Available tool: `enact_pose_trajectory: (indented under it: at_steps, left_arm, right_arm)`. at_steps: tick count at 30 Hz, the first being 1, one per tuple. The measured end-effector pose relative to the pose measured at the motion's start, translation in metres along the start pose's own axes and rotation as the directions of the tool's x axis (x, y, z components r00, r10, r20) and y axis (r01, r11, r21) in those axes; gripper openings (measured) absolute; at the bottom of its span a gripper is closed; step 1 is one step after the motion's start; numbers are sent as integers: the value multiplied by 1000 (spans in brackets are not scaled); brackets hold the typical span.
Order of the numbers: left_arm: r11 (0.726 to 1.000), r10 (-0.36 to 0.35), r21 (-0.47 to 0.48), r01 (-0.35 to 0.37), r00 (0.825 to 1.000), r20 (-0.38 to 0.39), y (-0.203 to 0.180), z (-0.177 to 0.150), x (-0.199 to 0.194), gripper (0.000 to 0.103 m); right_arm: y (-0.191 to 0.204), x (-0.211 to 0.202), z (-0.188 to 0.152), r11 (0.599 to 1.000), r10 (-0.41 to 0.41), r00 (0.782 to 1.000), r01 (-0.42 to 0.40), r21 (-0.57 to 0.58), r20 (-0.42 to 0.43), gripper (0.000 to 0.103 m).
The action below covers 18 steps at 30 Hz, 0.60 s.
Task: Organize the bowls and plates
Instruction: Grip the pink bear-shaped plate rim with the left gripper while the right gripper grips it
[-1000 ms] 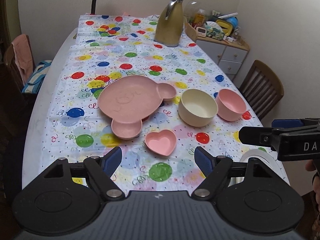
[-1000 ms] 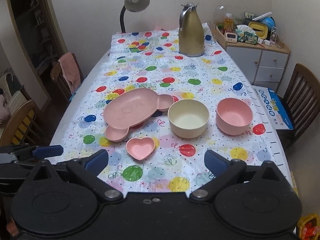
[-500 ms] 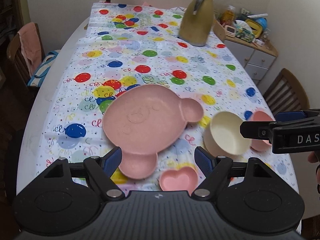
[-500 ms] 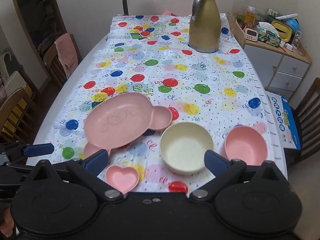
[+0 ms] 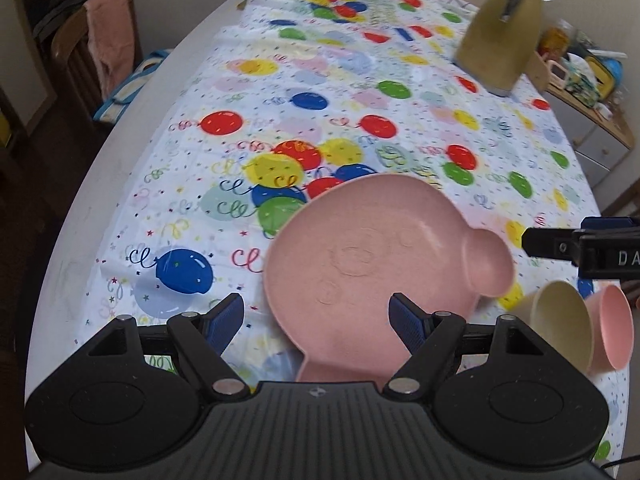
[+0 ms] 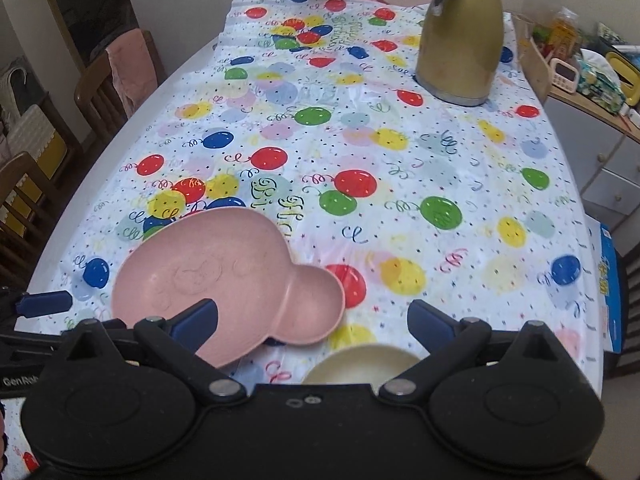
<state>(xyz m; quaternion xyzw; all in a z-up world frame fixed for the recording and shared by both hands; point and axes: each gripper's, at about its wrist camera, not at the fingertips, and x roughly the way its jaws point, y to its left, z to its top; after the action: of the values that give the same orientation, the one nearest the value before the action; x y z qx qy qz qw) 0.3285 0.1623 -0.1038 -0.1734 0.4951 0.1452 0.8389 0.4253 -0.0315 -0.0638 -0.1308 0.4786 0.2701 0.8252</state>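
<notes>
A pink bear-shaped plate (image 5: 376,264) (image 6: 224,276) lies on the balloon-print tablecloth (image 5: 360,128). My left gripper (image 5: 318,320) hangs open just above the plate's near part, nothing between its blue pads. To the right stand a cream bowl (image 5: 560,328) (image 6: 360,368) and a pink bowl (image 5: 612,328). My right gripper (image 6: 312,320) is open too, above the cream bowl's far rim and the plate's small ear section. One of its fingers (image 5: 560,244) shows at the right edge of the left wrist view. A small heart dish seen earlier is hidden behind the gripper bodies.
A gold thermos jug (image 6: 460,36) (image 5: 500,40) stands at the table's far right. Wooden chairs (image 6: 108,80), one with a pink cloth, line the left side. A cluttered drawer cabinet (image 6: 592,92) stands to the right. The far half of the cloth carries only the jug.
Both grippers have moved forward and down over the table, so the plate and bowls now sit right at their fingertips. The heart dish has slipped out of sight. Jaws stayed open.
</notes>
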Motion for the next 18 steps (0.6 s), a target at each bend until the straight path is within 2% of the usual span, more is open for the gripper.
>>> enact_pose_trajectory:
  at_steps: [5,9,11,15,18]
  left_arm:
    - [1000,7,-20,-8,1000,-27,7,1,19,79]
    - [999,2,-42,-4,999,-38,10,-3,29,79]
    - [999,3,-49,-5,999,-36,11,-5,31,79]
    - [996,-13,-85,10,999,-37,15,-6,36,78]
    - [996,-22,-90,18,999,-40,16,-8,38,65]
  right_arm:
    - [-7,31,23,1000,11,1000,-12,-28,-21,99]
    - [-9,58,35,997,31,998,-35,-71,-51,93]
    - [-7,70,38,995,41,997,-47,-91,-67,83]
    - [-1,87,40,988,67,993,-78,-130,-94,71]
    - [1,96,38,984,81,990,-97,-150,-113,58]
